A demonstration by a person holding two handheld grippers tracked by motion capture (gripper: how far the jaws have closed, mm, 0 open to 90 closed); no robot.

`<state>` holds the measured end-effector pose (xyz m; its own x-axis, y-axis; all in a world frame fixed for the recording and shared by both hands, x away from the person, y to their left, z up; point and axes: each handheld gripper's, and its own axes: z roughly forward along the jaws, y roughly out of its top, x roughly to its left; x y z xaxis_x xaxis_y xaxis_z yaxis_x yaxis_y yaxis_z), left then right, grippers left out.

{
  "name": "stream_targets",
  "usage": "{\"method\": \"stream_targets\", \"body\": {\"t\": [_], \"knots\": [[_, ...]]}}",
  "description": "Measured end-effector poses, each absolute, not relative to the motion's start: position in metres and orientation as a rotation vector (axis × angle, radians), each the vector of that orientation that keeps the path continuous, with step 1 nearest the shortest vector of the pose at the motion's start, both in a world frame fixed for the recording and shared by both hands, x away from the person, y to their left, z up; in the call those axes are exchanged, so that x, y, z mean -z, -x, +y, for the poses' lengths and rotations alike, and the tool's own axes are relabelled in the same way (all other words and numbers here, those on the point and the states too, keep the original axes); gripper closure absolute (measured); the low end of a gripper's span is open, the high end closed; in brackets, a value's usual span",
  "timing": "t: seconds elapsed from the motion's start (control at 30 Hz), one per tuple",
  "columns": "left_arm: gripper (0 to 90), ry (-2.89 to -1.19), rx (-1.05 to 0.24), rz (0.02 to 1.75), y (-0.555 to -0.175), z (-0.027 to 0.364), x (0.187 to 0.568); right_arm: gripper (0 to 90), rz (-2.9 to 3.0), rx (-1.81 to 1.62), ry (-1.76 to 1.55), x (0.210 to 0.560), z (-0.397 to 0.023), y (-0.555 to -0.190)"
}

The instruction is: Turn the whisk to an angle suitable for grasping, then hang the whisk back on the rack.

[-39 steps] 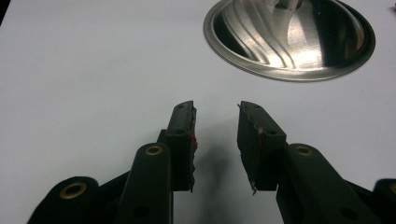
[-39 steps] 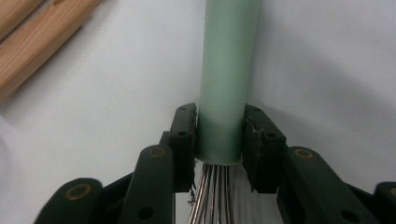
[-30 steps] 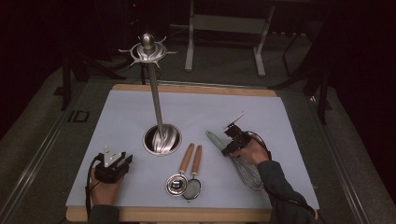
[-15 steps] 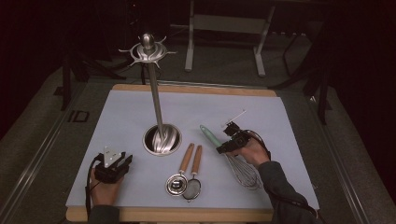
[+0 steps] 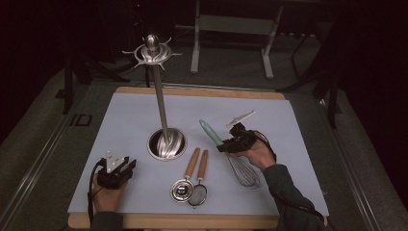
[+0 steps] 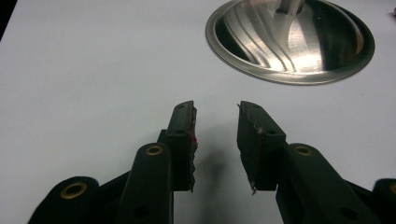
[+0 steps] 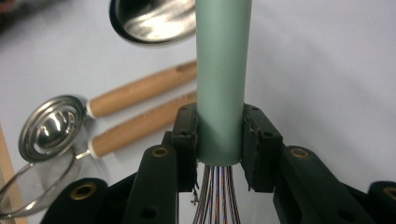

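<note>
Clamped between the right gripper (image 7: 219, 140) jaws was the whisk (image 7: 223, 70) by its green handle; two wooden-handled strainers (image 7: 140, 109) lay beside. The left gripper (image 6: 217, 140) was held open, empty.

A tall metal stand (image 5: 159, 96) rises from a round, shiny base (image 5: 167, 144) on the pale sheet (image 5: 298, 125) that covers the table (image 5: 202, 89). A ring of curved hooks (image 5: 152, 52) crowns its top. In front of the base lie a small metal scoop (image 5: 183, 189) and a small mesh strainer (image 5: 197, 195), side by side, each with a wooden handle pointing away toward the far edge. Beyond the table stands a light metal frame (image 5: 231, 24) on a dark floor.
</note>
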<state>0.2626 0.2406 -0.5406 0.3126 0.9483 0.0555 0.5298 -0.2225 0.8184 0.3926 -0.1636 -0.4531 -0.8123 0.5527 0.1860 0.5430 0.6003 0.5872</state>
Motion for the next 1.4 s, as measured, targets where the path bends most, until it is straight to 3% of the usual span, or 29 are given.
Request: {"method": "stream_targets", "body": {"t": [1.4], "knots": [[67.6,-1.86,-0.748,1.311,-0.262,0.242,0.541,69.1,2.554,-1.208,-0.631,0.381,-0.128,-0.366]]}}
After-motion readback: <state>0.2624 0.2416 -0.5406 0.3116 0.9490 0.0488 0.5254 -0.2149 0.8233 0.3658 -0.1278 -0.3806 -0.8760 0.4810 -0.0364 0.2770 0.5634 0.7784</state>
